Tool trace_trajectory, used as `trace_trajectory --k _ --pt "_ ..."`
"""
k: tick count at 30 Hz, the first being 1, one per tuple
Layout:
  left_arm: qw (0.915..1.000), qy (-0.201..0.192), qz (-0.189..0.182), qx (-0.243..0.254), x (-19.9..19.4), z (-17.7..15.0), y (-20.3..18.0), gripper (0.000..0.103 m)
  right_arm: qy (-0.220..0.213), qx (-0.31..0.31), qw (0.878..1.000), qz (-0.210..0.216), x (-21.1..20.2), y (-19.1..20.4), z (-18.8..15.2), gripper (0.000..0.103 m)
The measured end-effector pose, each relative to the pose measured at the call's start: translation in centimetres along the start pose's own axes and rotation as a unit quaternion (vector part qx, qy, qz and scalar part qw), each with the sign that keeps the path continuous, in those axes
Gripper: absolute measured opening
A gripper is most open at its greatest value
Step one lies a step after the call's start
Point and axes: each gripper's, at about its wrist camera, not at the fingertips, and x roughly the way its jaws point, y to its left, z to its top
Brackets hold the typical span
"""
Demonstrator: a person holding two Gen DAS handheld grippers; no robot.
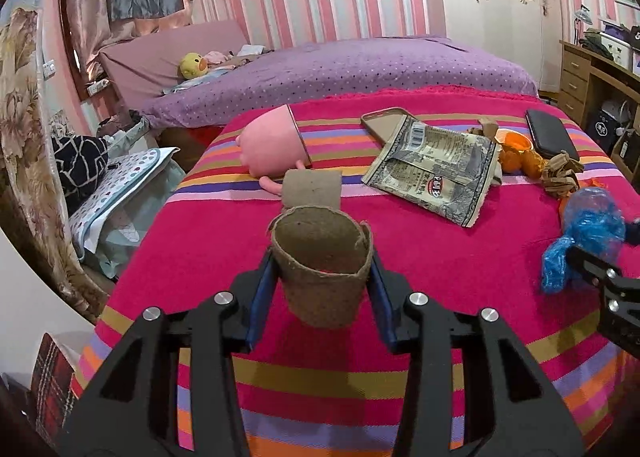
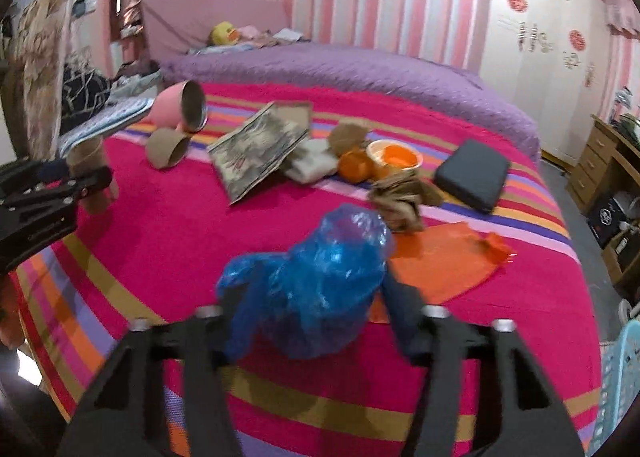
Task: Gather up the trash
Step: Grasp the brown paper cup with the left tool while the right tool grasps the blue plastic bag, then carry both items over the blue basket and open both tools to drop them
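My left gripper is shut on a brown cardboard tube and holds it above the striped blanket; it also shows at the left of the right wrist view. My right gripper is shut on a crumpled blue plastic bag, also seen at the right of the left wrist view. A second cardboard tube lies beyond the held one. A printed snack wrapper, orange peels, crumpled brown paper and an orange plastic bag lie on the blanket.
A pink cup-shaped toy lies on its side at the far left of the blanket. A phone and a black case lie at the back. A wooden desk stands to the right, a light blue basket at bottom right.
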Motion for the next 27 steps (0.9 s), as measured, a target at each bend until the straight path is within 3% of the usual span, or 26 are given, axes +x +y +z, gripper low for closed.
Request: trace_trajectory --k 4,8,14,17,20,27 --pt "0.9999 0.000 0.009 0.007 0.3 0.0 -0.6 0.042 -0.023 0.009 0.999 0.026 -0.8 -0.8 0.3 0.029" --pt "0.9999 -0.010 0.003 -0.004 -0.6 0.6 -0.9 0.042 -0.071 0.026 0.997 0.024 -3.6 -3.0 0.9 0.028" --pt "0.9993 -0.037 -0.005 0.002 -3.0 2.5 -3.6 0.042 -0.109 0.080 0.991 -0.008 -9.0 -10.3 0.3 0.028" --pt "0.9982 -0.055 -0.018 0.016 -4.6 3.2 -7.2 0.042 -0.110 0.110 0.987 -0.037 -11.3 -14.7 -1.0 0.028" --pt "0.9962 -0.066 -0.054 0.021 -6.1 3.5 -10.9 0.042 -0.097 0.122 0.985 -0.077 -13.1 -19.0 -3.0 0.028" --pt "0.9861 -0.071 -0.135 0.065 -8.8 3.4 -23.5 0.042 -0.050 0.140 0.972 -0.183 -17.8 -29.8 -9.8 0.028"
